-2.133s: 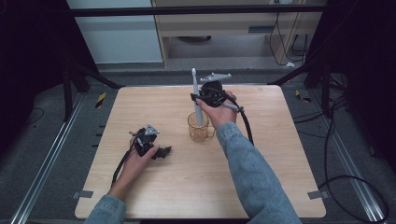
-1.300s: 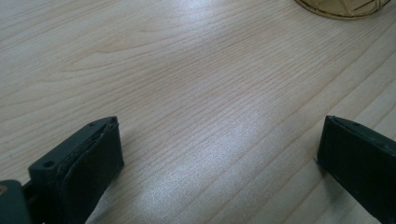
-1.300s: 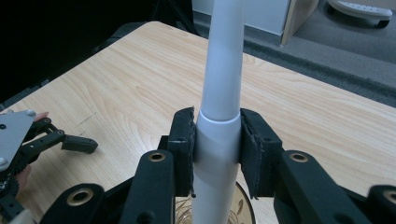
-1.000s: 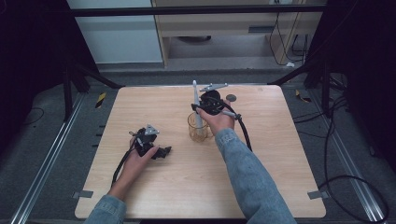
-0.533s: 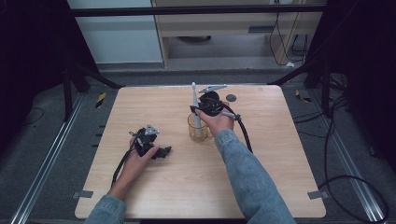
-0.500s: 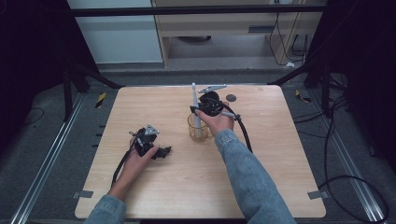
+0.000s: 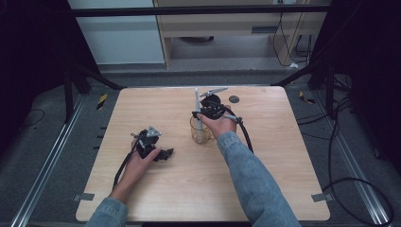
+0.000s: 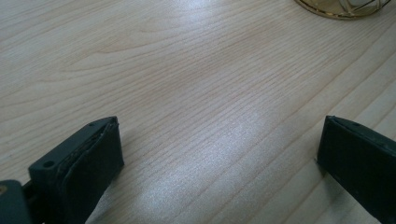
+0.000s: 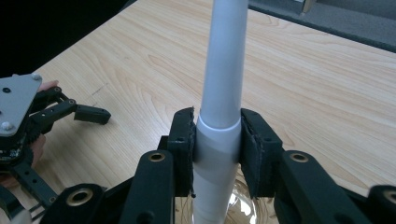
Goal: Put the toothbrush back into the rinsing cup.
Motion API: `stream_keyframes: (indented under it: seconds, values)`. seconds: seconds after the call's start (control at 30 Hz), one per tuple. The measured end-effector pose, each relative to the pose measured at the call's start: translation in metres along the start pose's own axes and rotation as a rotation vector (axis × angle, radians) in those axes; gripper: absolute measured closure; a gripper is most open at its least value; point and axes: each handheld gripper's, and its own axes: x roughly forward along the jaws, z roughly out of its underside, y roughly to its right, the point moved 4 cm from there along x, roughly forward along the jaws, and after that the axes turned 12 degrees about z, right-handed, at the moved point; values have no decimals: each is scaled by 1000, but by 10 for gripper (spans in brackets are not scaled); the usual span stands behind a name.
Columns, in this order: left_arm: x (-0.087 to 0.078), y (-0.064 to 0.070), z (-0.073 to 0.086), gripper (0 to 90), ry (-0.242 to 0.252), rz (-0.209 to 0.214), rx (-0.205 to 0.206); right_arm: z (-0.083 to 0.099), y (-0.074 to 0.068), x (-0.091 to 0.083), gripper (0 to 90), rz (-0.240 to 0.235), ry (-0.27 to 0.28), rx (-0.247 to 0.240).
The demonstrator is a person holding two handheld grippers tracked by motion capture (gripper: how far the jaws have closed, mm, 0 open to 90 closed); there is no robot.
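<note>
1. Near the middle of the pale wooden worktop [image 7: 265,179], a little toward its far edge: a clear amber-tinted glass cup with gold wire trim [image 7: 198,133], standing upright.
2. In that cup: a long, slim white-and-grey plastic rod-shaped implement [image 9: 223,79], upright, its lower end inside the cup and its top rising well above the rim. What kind of implement it is cannot be told.
3. Right tool [image 9: 217,154]: clamped on the implement at its wider grey collar, one black padded jaw on each side, both touching. In the high view the right tool [image 7: 208,109] sits just above the cup, held by a hand in a blue denim sleeve.
4. Left tool [image 7: 156,151]: toward the left half of the worktop, well apart from the cup, lying low on the surface. The left gripper view shows its jaws spread wide with only bare wood between them, nothing held; the gold base of the cup shows at that view's upper edge.
5. Near the far edge: a small dark round disc [image 7: 233,99], untouched.
6. Progress, as judged: the grasp on the implement is made. Whether it is being set into the cup or lifted out cannot be told; either the release or the lift clear of the rim is left.
</note>
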Motion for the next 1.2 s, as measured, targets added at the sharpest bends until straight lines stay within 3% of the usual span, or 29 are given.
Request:
stream_keyframes:
  seconds: [1.2]
  values:
    - [0,0,0,0,-4,0,3,-3,9,15,664,21,15,42]
